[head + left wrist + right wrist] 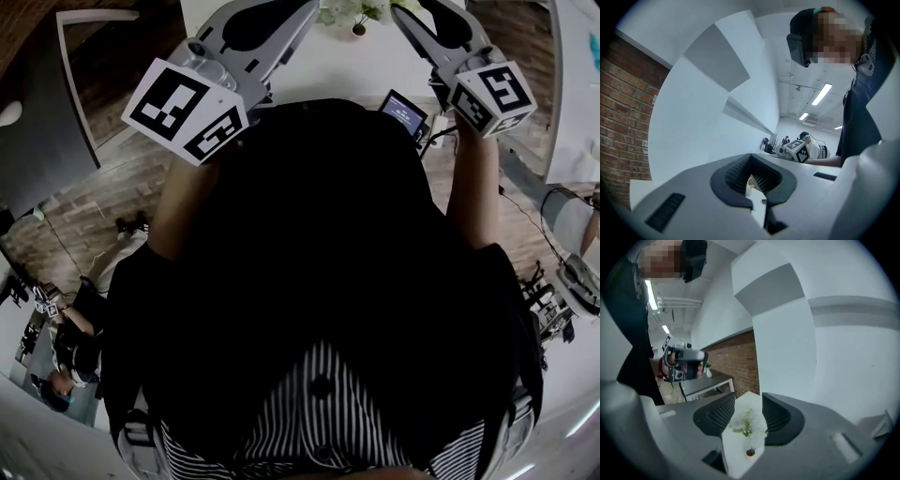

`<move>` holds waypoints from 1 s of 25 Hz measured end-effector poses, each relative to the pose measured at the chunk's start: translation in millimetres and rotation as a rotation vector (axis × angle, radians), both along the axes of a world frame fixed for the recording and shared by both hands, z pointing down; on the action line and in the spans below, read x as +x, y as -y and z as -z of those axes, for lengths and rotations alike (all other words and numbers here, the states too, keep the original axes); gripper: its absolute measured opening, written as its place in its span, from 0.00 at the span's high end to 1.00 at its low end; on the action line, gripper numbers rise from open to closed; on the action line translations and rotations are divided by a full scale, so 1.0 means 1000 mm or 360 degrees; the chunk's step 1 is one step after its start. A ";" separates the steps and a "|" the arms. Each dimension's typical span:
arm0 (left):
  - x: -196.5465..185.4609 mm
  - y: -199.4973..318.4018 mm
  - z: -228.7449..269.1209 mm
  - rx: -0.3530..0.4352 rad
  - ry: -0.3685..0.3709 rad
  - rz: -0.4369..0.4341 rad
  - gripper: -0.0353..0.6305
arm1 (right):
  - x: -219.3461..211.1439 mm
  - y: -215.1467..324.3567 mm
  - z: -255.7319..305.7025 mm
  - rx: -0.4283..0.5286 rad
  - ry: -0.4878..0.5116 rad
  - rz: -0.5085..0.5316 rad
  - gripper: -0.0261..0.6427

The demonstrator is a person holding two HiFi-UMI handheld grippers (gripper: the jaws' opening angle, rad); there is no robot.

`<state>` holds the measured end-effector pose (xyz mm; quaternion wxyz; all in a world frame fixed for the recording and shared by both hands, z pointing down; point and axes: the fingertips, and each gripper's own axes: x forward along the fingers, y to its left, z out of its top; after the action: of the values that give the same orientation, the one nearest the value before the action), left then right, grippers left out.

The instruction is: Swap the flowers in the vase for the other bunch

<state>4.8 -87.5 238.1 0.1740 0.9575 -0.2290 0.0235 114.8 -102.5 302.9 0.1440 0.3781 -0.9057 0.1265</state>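
you are holding both claws out toward the white worktop (319, 66), and the white flowers (356, 11) are standing in their small vase (359, 29) further along it, sitting between the two claws in the head view. your left claw (751, 160) is resting with its jaws together, clamping nothing. your right claw (748, 404) is standing with its jaws apart and gripping nothing, and in the right gripper view the flowers are showing through the gap between the jaws, well beyond the tips and touching neither pad.
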 end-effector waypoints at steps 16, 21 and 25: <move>-0.012 0.000 -0.013 -0.0037 0.0007 0.0104 0.94 | 0.011 0.001 -0.101 -0.0237 -0.0553 0.0054 0.58; -0.014 0.001 -0.015 -0.0047 0.0017 0.0140 0.94 | 0.013 0.006 -0.115 -0.0277 -0.0654 0.0052 0.57; -0.016 0.002 -0.015 -0.0049 0.0026 0.0164 0.94 | 0.017 0.009 -0.130 -0.0283 -0.0823 0.0075 0.59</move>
<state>-11.3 -89.8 253.2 0.1877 0.9414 -0.2791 0.0260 131.6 -111.4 433.2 0.4061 0.3627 -0.8326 0.1014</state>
